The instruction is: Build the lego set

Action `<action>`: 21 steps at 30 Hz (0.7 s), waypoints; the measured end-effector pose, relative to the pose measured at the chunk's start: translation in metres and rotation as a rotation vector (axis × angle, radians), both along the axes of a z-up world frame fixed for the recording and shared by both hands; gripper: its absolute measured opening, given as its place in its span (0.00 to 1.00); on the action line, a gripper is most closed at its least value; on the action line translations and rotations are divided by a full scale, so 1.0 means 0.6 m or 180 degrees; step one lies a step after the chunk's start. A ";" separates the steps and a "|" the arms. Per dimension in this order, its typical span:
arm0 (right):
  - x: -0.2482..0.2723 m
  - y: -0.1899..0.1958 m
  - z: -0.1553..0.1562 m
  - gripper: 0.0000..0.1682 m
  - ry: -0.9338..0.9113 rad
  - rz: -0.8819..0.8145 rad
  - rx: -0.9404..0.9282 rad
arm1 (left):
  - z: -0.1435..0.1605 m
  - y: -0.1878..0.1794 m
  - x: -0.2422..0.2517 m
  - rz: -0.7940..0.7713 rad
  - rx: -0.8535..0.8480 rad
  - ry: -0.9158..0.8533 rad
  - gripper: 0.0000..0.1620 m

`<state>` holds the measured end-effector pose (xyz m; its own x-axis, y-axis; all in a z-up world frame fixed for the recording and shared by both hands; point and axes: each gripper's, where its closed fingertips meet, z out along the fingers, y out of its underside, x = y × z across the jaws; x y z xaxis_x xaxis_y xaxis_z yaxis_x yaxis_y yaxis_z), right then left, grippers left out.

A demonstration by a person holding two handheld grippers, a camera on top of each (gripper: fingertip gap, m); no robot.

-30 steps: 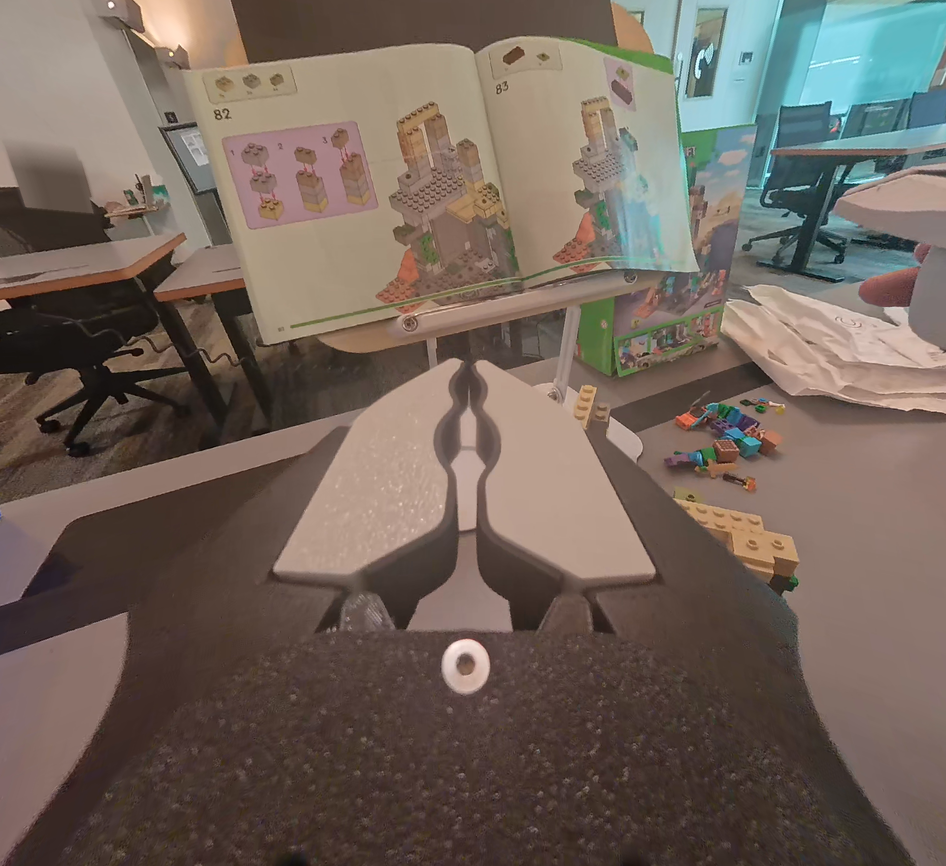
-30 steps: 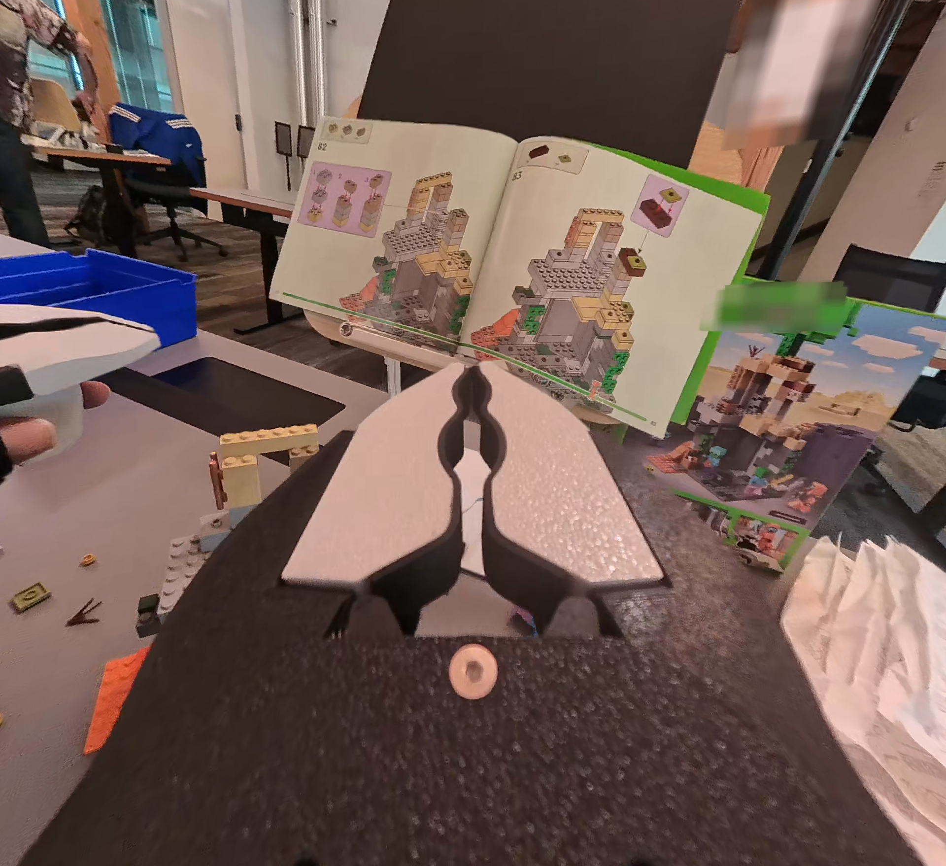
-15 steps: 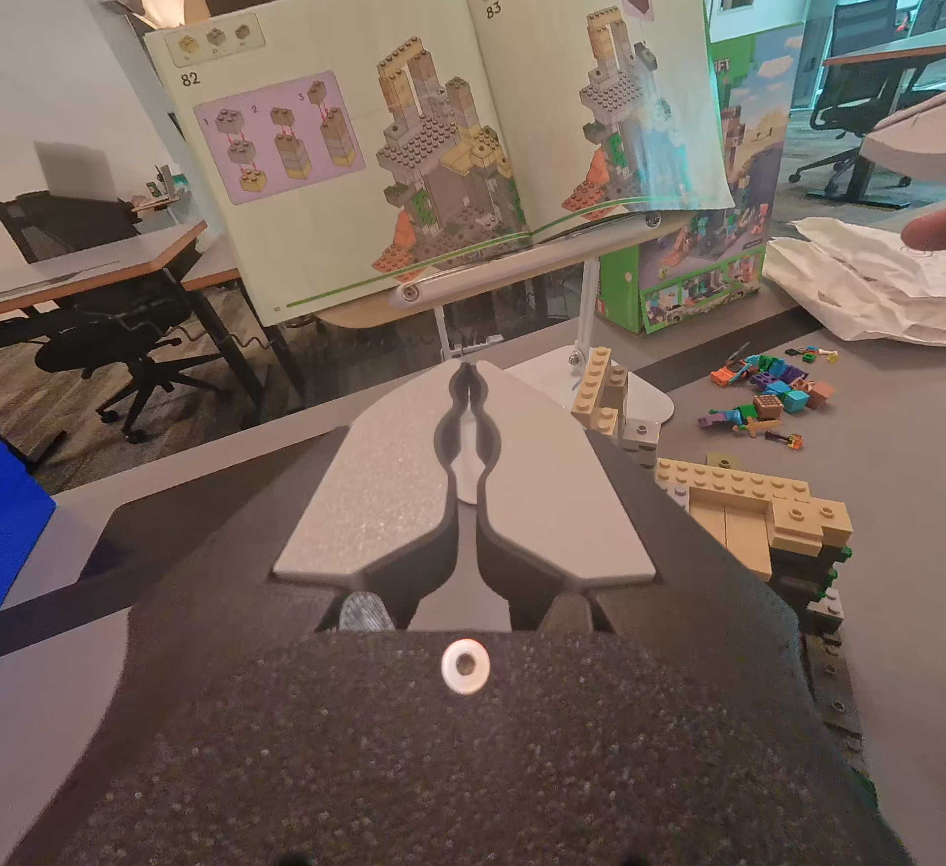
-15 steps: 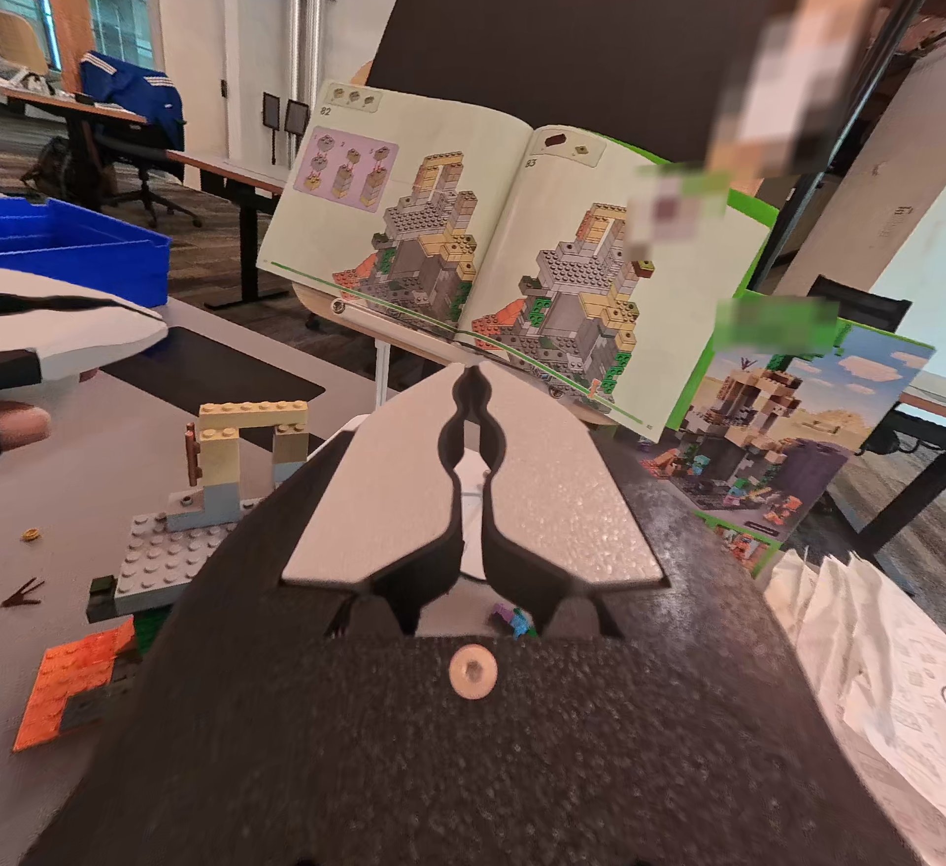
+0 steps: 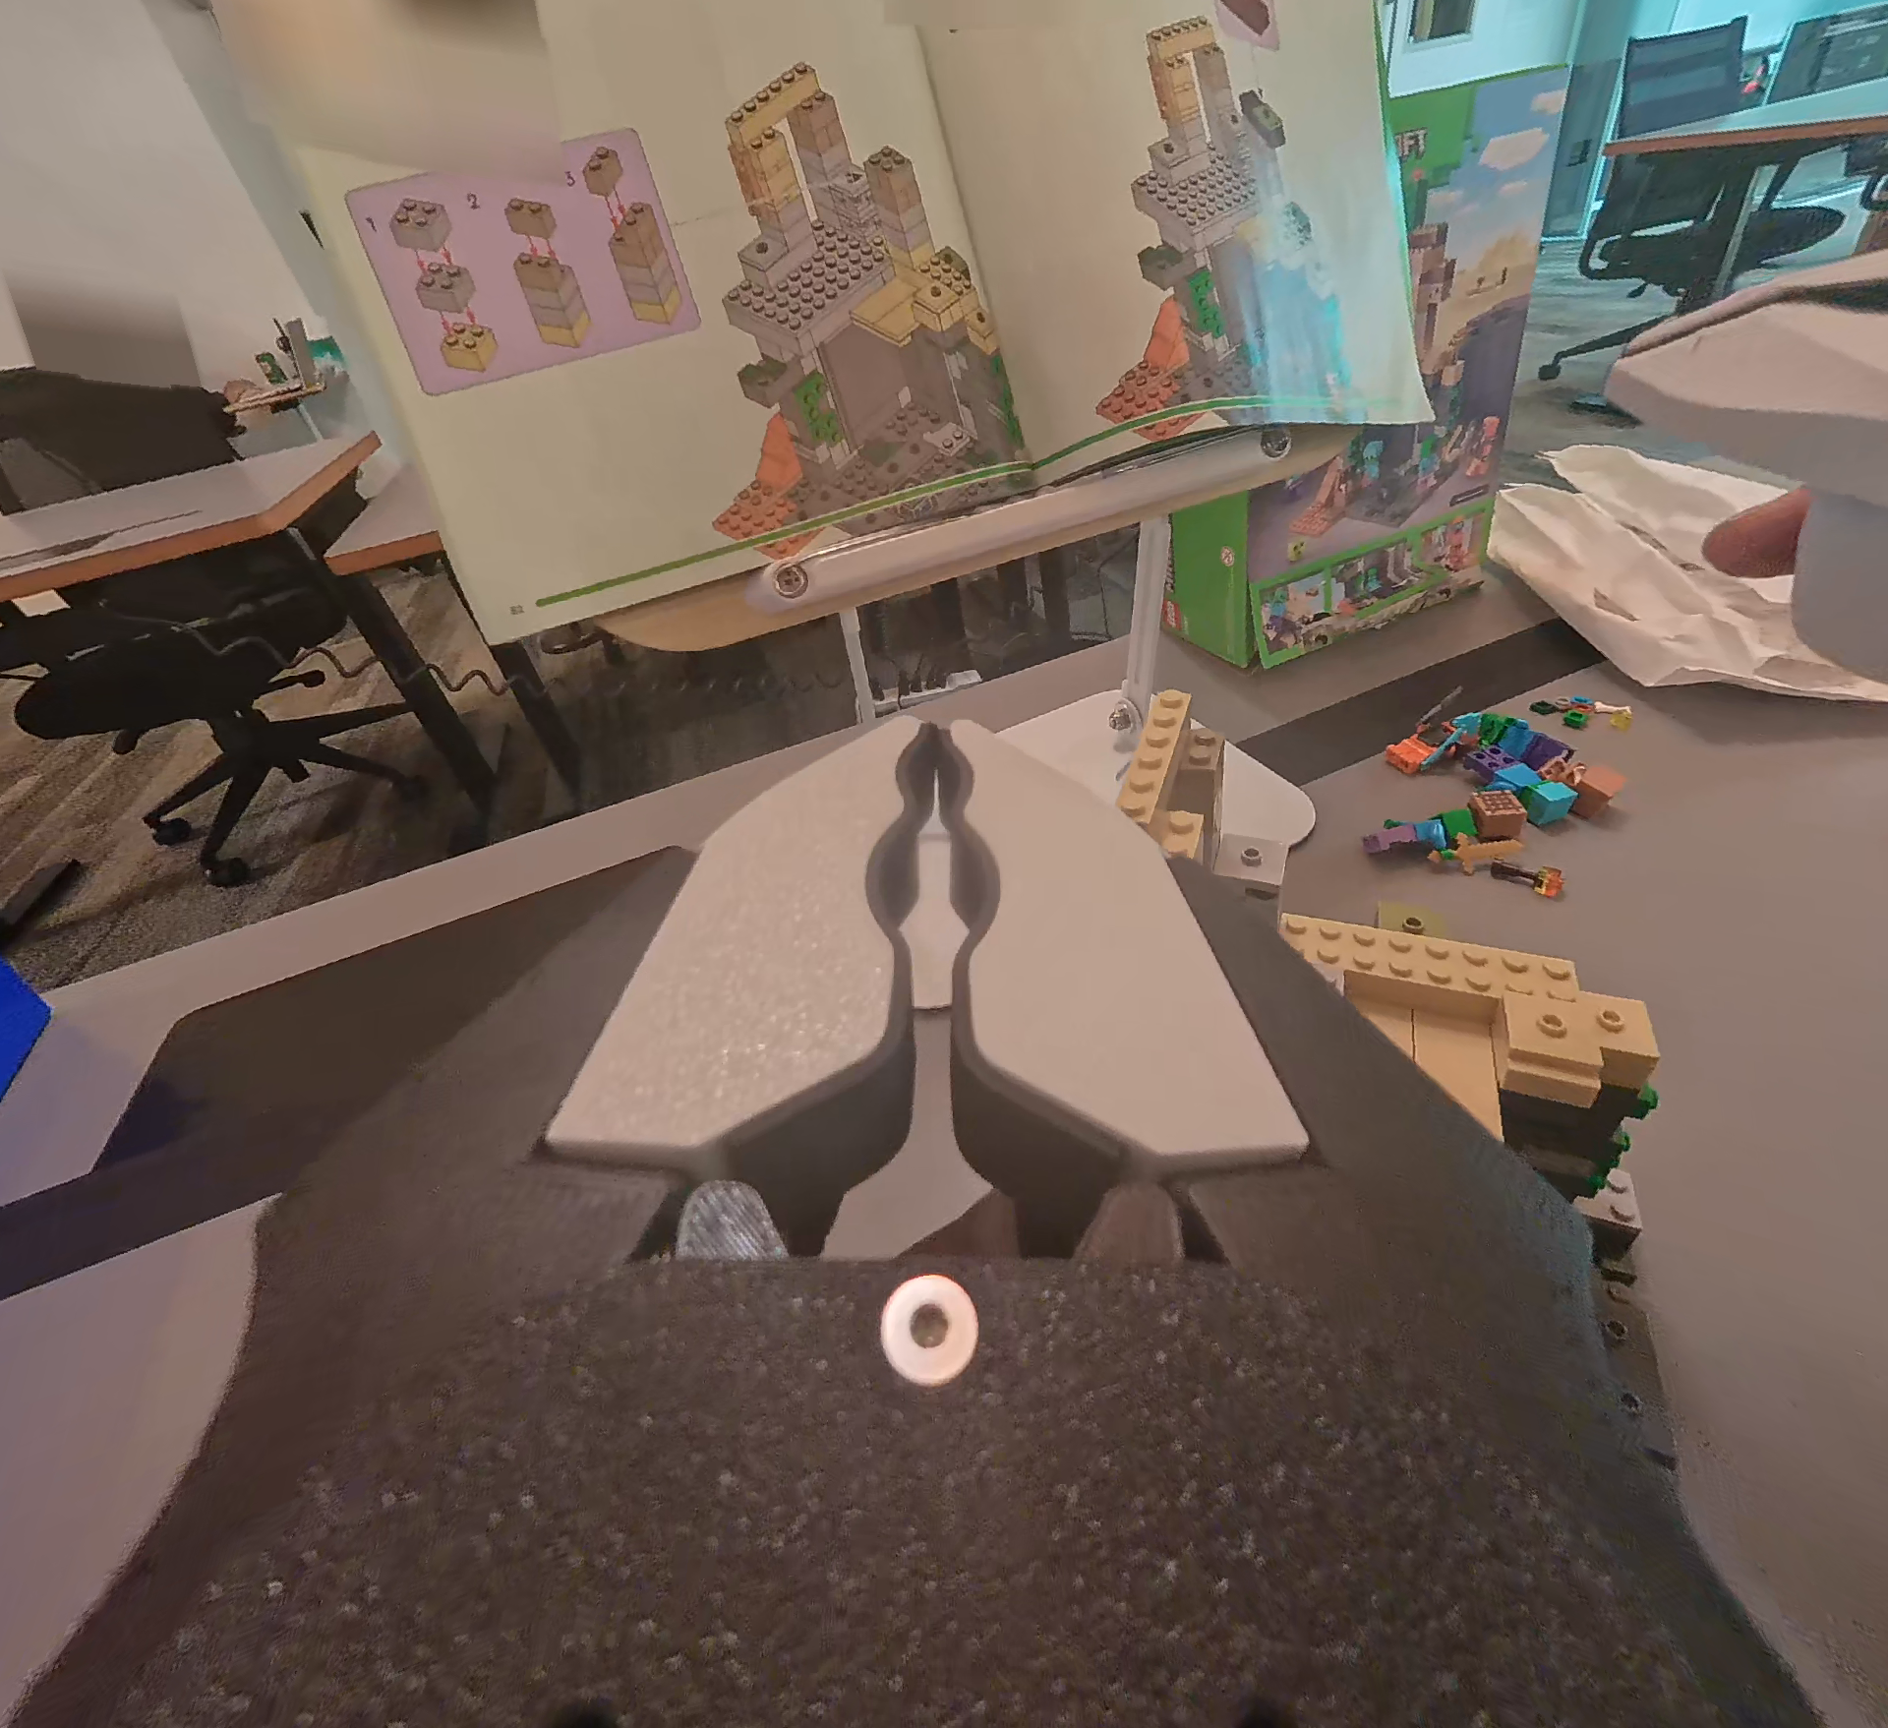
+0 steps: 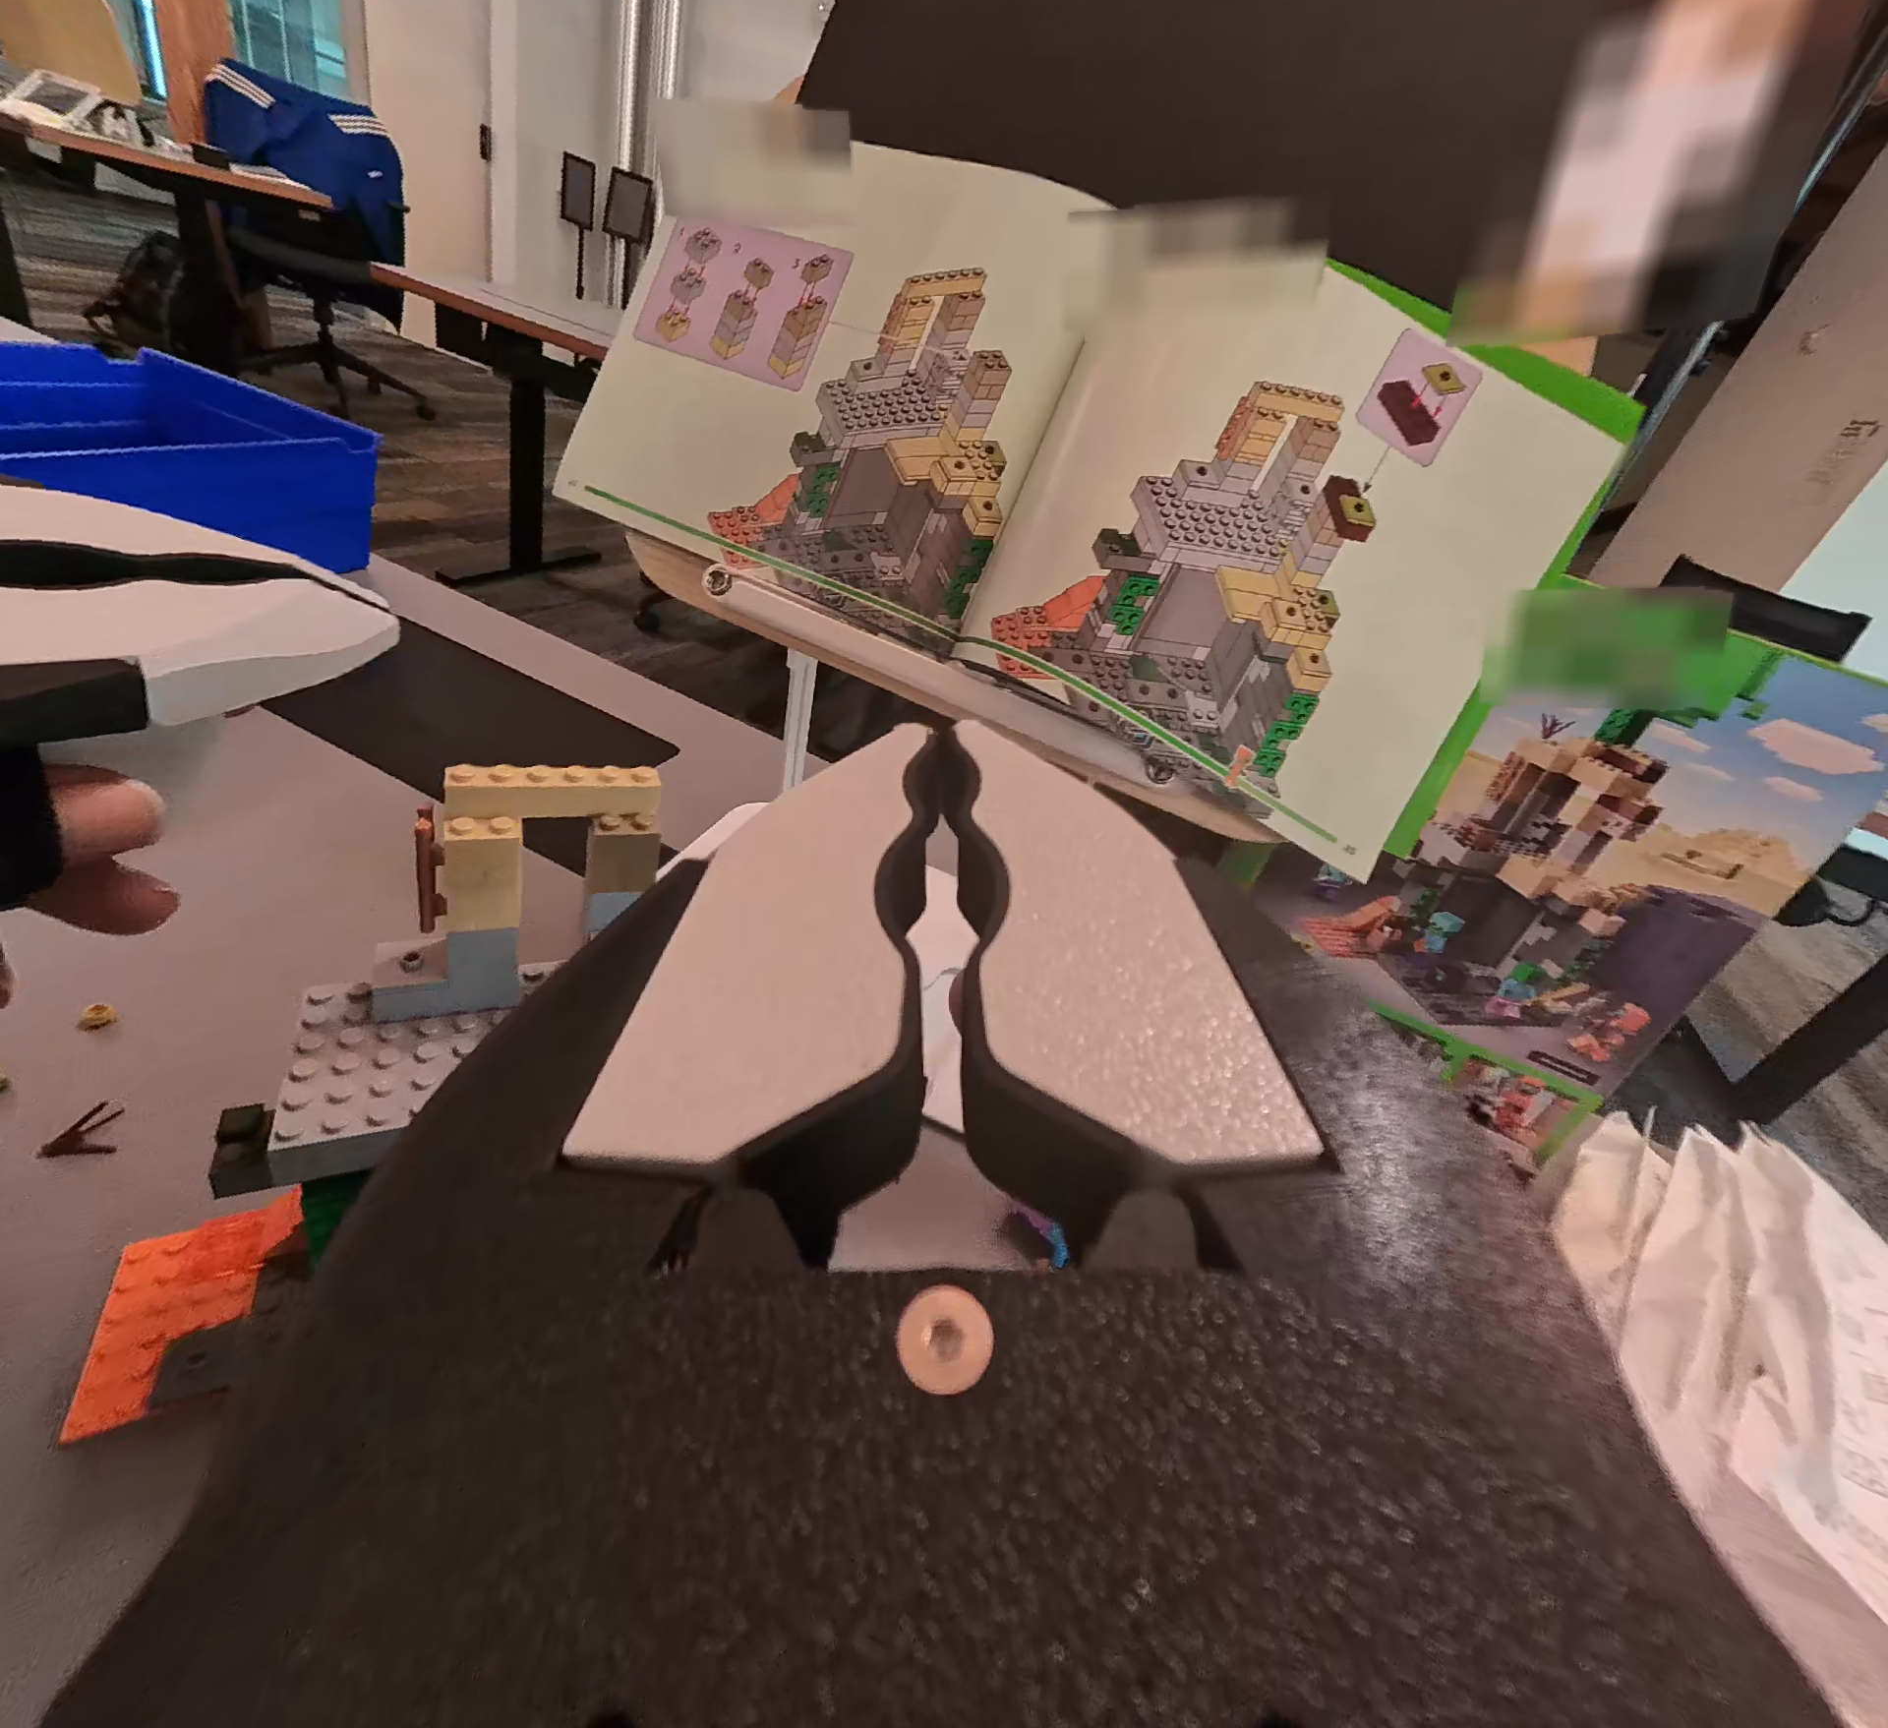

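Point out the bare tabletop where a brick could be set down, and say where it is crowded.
Bare grey table lies right of the half-built model, in front of the loose pieces. More bare surface runs between the model and the person's hand. The far right is crowded with the box and white paper bags.

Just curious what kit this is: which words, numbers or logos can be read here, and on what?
I do not quote writing; these things bear it:
Booklet: page numbers and step digits, legible; top corners blurred over.
Box: printed logos, the top strip blurred over, the rest too small.
White paper: faint print, too small to read.
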<state>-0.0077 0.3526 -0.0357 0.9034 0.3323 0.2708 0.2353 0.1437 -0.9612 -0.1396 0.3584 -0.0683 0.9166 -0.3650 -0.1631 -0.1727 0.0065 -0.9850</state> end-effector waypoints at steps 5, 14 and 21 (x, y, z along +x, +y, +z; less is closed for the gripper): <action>-0.004 0.002 -0.009 0.00 -0.0100 0.0025 0.0002 | -0.010 -0.001 0.013 -0.0075 -0.0012 0.0047 0.00; 0.025 0.007 0.001 0.00 0.0033 -0.0133 -0.0006 | 0.005 -0.019 0.042 -0.0240 0.0008 -0.0029 0.00; 0.031 -0.021 0.030 0.00 0.0029 -0.0098 -0.0029 | 0.035 -0.060 0.078 -0.0474 0.0146 0.0201 0.00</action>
<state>0.0110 0.3398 -0.0178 0.9158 0.3066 0.2595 0.2306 0.1277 -0.9646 -0.0926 0.3225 -0.0470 0.8403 -0.4869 -0.2384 -0.2281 0.0815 -0.9702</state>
